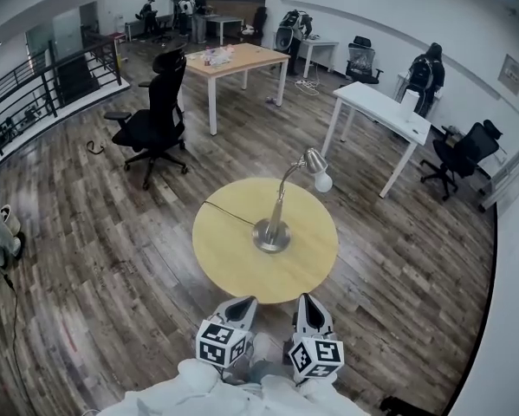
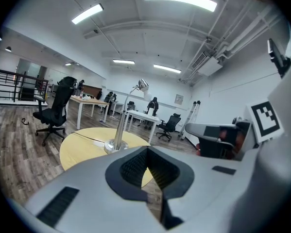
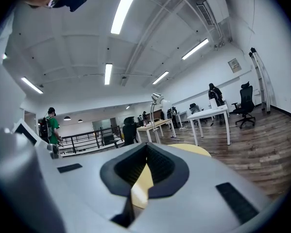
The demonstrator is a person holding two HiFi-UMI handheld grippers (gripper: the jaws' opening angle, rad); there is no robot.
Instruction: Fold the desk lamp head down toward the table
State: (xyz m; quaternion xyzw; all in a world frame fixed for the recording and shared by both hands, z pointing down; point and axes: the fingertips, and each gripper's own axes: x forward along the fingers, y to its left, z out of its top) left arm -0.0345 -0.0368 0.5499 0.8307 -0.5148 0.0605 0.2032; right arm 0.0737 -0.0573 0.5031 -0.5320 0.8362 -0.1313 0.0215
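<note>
Your left gripper point(image 1: 241, 302) and right gripper point(image 1: 310, 301) hang side by side just short of the near edge of the round yellow tabletop point(image 1: 229, 254). Each has its jaws drawn together with nothing between them. The desk lamp point(image 1: 279, 208) stands straight ahead of you, well apart from both grippers, with its round metal base point(image 1: 272, 236) planted near the middle of the tabletop. Its stem rises from the base and curves away from you and to your right, so the lamp head point(image 1: 313, 162) with its white bulb point(image 1: 323, 181) hangs out over the far right part of the tabletop, raised high. That lean is what the coming move depends on: the head lies forward and to the right, on the side of your right gripper, which I judge the nearer of the two. The left gripper lines up better with the base, should it need steadying. A thin black cable point(image 1: 228, 214) runs from the base off the left edge, on your left gripper's side. The fold has not begun, and either gripper would have to open before it could take hold of the head or stem.
</note>
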